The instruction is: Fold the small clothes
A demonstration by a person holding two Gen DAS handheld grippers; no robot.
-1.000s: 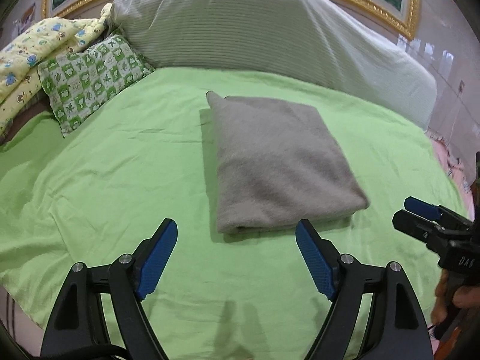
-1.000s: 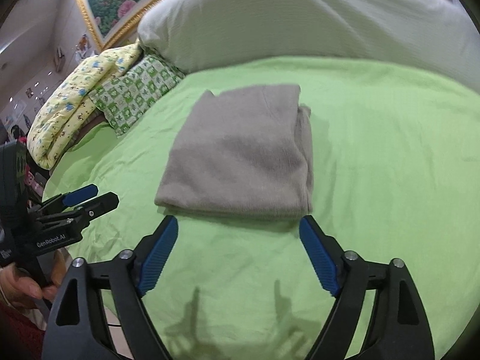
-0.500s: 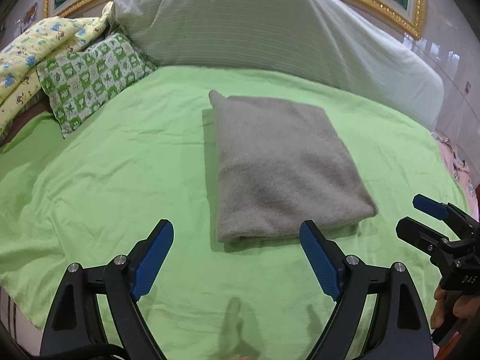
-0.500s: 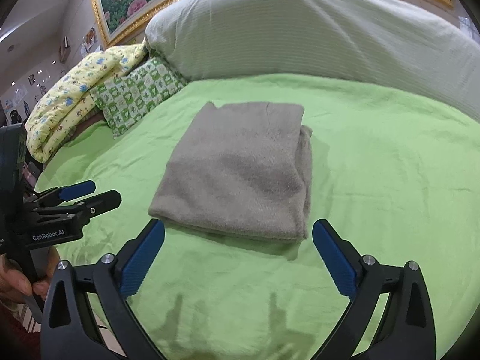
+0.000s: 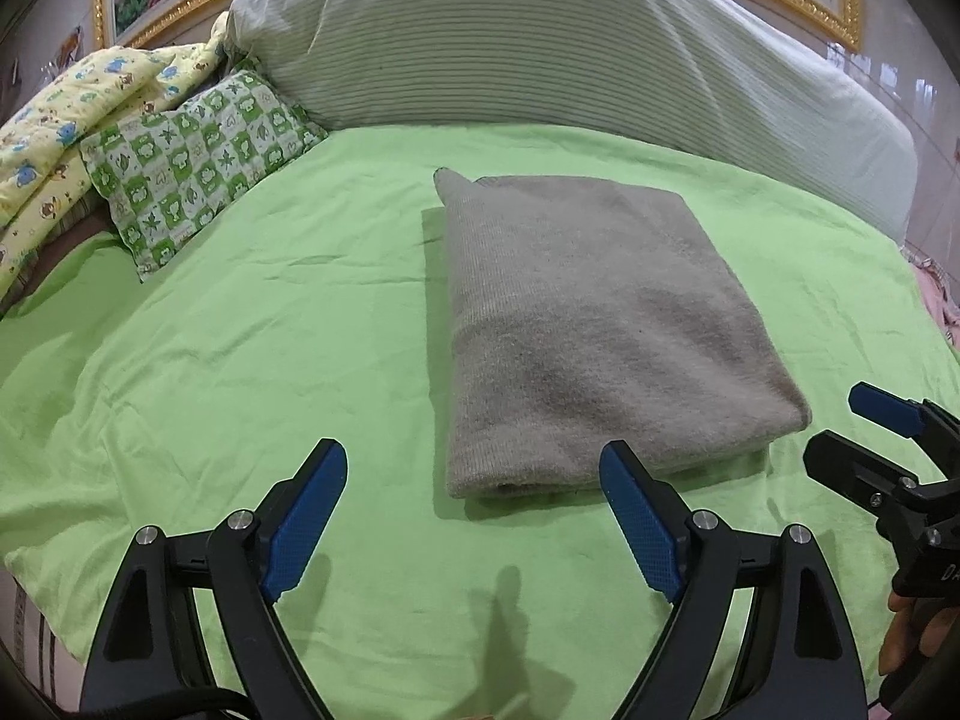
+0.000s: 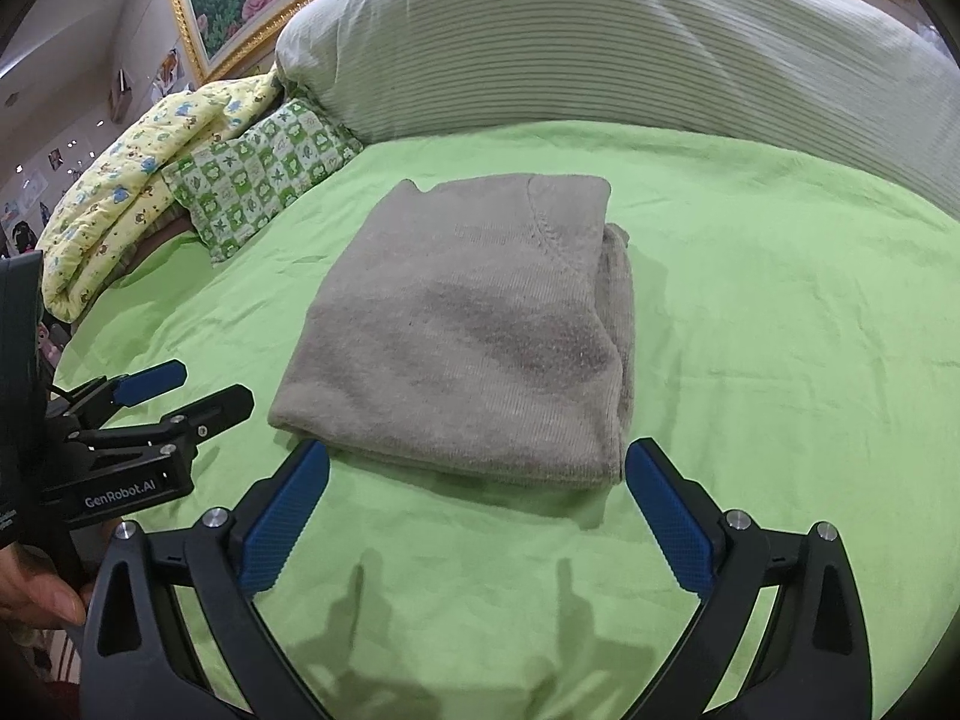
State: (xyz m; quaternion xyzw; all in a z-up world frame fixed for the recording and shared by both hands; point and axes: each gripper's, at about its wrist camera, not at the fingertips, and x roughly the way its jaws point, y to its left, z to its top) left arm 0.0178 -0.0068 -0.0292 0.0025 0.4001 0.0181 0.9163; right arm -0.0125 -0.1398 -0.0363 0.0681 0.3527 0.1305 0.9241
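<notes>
Sweater (image 5: pixel 594 324), folded flat, long axis toward the pillow (image 5: pixel 540 42).

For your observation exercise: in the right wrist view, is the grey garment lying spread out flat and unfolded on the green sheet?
No, the grey garment lies folded into a compact rectangle on the green sheet.

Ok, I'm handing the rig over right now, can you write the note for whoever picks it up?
Left gripper: open, empty, hovering just short of the near edge of the grey garment.
Right gripper: open and empty, its jaws have just been opening wider; also at the garment's near edge, not touching it.
The grey garment lies folded into a compact rectangle on the green sheet, in front of the striped pillow.
Done: folds look complete so far.
Left: probably one more fold or a tidy-up; a loose layer sticks out on the garment's right side in the right wrist view.
</notes>
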